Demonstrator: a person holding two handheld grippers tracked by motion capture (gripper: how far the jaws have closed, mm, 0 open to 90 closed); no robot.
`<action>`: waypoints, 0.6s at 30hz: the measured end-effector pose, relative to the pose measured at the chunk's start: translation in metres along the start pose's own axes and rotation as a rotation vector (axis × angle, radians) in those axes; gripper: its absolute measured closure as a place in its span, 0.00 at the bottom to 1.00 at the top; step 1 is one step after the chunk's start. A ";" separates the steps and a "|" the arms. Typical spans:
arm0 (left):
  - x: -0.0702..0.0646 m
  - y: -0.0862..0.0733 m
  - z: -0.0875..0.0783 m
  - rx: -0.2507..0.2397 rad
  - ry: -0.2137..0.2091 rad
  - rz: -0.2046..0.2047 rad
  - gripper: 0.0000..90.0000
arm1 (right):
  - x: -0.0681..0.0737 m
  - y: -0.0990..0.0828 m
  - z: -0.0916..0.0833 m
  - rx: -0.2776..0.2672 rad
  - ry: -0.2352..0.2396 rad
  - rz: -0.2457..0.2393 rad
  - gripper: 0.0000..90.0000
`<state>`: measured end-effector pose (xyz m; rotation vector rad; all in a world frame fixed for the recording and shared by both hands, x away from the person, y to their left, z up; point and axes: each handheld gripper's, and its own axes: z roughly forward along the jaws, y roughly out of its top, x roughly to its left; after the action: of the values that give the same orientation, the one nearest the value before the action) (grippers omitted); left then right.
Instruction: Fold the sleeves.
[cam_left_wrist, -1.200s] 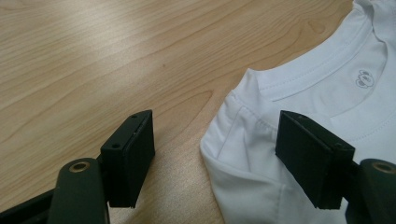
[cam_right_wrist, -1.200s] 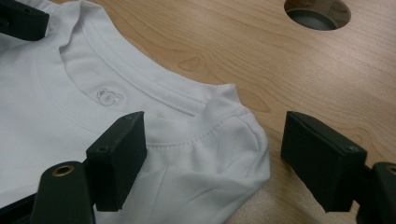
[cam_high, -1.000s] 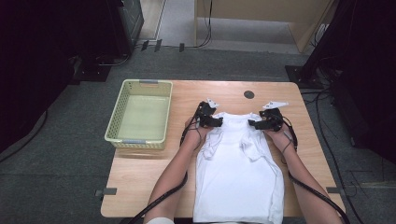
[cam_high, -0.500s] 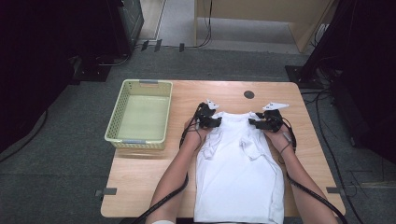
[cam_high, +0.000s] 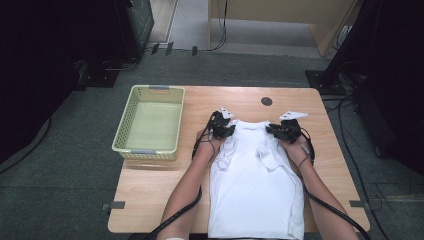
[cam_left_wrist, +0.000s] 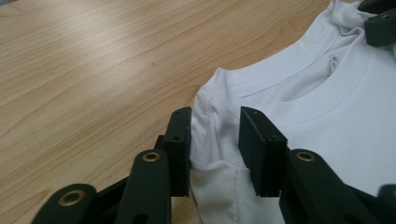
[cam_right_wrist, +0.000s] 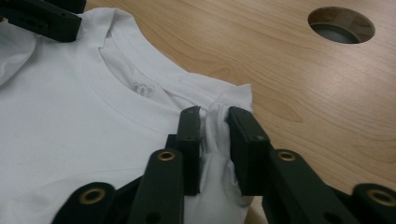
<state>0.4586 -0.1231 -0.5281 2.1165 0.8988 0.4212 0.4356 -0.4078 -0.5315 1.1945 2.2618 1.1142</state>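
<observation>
A white t-shirt (cam_high: 255, 185) lies flat on the wooden table (cam_high: 165, 190), collar away from the person. My left gripper (cam_high: 228, 131) is at its left shoulder. In the left gripper view the jaws (cam_left_wrist: 215, 123) have just been closing and straddle a raised fold of the shirt (cam_left_wrist: 327, 93), with a gap still showing. My right gripper (cam_high: 273, 131) is at the other shoulder. Its jaws (cam_right_wrist: 215, 119) have also just been closing and now pinch bunched shoulder fabric of the shirt (cam_right_wrist: 70, 116). Each gripper view shows the other gripper (cam_left_wrist: 380, 23) (cam_right_wrist: 42, 16) across the collar.
A pale green mesh basket (cam_high: 131, 117) stands on the table's left part, with nothing in it. A round cable hole (cam_high: 266, 101) (cam_right_wrist: 341, 24) lies beyond the collar. Cables trail back along both forearms. Dark furniture stands around the table.
Both hands stay at the shirt's shoulders, the right one having shifted only slightly. The shirt lies as before.
</observation>
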 end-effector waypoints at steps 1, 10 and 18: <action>0.000 0.000 0.000 -0.002 -0.002 0.005 0.78 | 0.001 0.000 0.000 0.002 0.008 0.007 0.90; 0.000 -0.003 -0.003 -0.001 -0.033 0.002 0.93 | 0.010 0.009 0.001 0.062 0.012 -0.031 0.94; 0.006 -0.003 -0.006 0.014 -0.042 -0.010 0.96 | 0.013 0.017 0.004 0.110 0.039 -0.005 0.94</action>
<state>0.4578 -0.1146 -0.5260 2.1251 0.8909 0.3646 0.4393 -0.3901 -0.5202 1.2177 2.3815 1.0317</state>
